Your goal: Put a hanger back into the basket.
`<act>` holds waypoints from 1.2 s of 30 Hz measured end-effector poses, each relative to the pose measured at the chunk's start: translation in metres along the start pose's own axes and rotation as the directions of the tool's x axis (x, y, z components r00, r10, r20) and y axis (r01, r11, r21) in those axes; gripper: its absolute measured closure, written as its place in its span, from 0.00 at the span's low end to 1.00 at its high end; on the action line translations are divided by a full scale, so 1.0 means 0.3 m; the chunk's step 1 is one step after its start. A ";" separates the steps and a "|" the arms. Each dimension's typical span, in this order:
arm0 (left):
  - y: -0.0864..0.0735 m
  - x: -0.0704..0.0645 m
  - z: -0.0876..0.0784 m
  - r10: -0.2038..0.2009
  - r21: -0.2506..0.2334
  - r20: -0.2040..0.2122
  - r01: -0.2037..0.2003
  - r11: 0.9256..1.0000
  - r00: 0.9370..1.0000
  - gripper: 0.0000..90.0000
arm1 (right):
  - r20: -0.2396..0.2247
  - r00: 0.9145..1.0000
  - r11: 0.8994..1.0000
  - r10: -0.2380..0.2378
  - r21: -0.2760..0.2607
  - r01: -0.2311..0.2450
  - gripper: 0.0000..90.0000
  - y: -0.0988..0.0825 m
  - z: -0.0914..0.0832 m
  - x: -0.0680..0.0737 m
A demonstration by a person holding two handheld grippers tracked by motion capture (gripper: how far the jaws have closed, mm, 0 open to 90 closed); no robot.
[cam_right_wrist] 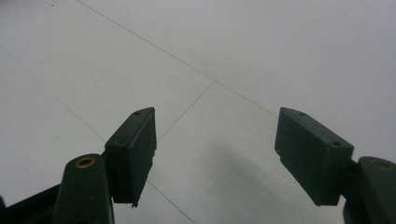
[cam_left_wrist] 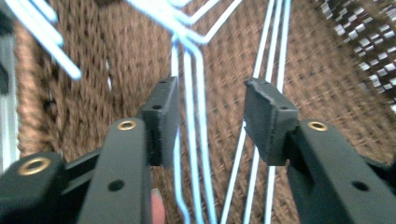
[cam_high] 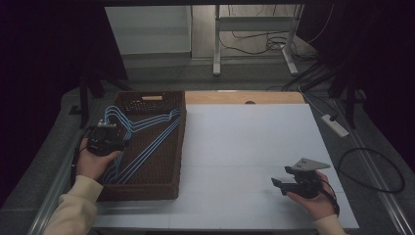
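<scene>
Several light-blue wire hangers (cam_high: pixel 147 139) lie in a brown woven basket (cam_high: pixel 147 190) at the left of the table. My left gripper (cam_high: pixel 106 128) hovers over the basket's left side, above the hangers' hooks. In the left gripper view its jaws (cam_left_wrist: pixel 212 88) stand apart, and thin blue hanger wires (cam_left_wrist: pixel 192 116) run beneath and between them without either pad pressing on them. My right gripper (cam_high: pixel 277 182) rests low at the right front of the table. It stands open (cam_right_wrist: pixel 215 116) over the bare white surface (cam_right_wrist: pixel 233 56), with nothing between its fingers.
A white sheet (cam_high: pixel 244 142) covers the table right of the basket. A strip of wooden board (cam_high: pixel 244 97) shows at its far edge. A white power strip (cam_high: pixel 334 125) and cables lie on the floor at the right, with a metal stand (cam_high: pixel 216 44) behind.
</scene>
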State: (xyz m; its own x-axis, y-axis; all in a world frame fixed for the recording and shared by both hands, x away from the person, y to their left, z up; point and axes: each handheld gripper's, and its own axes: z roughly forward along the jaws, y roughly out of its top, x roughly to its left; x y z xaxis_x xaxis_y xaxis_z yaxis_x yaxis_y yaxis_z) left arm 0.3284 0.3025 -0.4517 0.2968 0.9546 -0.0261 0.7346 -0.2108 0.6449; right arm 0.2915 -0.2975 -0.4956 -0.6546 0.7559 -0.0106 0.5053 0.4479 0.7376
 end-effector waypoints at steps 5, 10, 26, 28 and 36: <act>0.005 -0.037 -0.068 0.037 -0.116 0.074 -0.028 0.993 0.997 0.50 | 0.000 1.000 1.000 -0.002 -0.001 0.002 0.34 0.001 0.000 0.001; 0.004 -0.085 -0.136 0.093 -0.207 0.139 -0.063 0.976 0.986 0.45 | 0.003 1.000 1.000 0.000 -0.007 0.000 0.34 0.001 -0.003 0.000; -0.084 -0.286 -0.200 0.228 -0.336 0.270 -0.131 0.933 0.935 0.39 | 0.009 1.000 1.000 0.002 -0.028 -0.002 0.34 0.001 -0.021 -0.007; -0.098 -0.304 -0.194 0.237 -0.339 0.284 -0.134 0.931 0.929 0.38 | 0.009 1.000 1.000 0.002 -0.029 -0.002 0.34 0.000 -0.023 -0.008; -0.142 -0.343 -0.176 0.253 -0.347 0.298 -0.143 0.927 0.920 0.37 | 0.010 1.000 0.999 0.003 -0.040 -0.003 0.34 -0.001 -0.029 -0.012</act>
State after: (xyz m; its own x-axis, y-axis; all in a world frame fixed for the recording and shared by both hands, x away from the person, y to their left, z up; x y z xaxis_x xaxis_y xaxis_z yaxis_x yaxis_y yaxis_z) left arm 0.2345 0.2245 -0.4361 0.6414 0.7621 -0.0886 0.4266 -0.2583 0.8668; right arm 0.2888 -0.3045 -0.4899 -0.6471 0.7623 -0.0152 0.4843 0.4263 0.7641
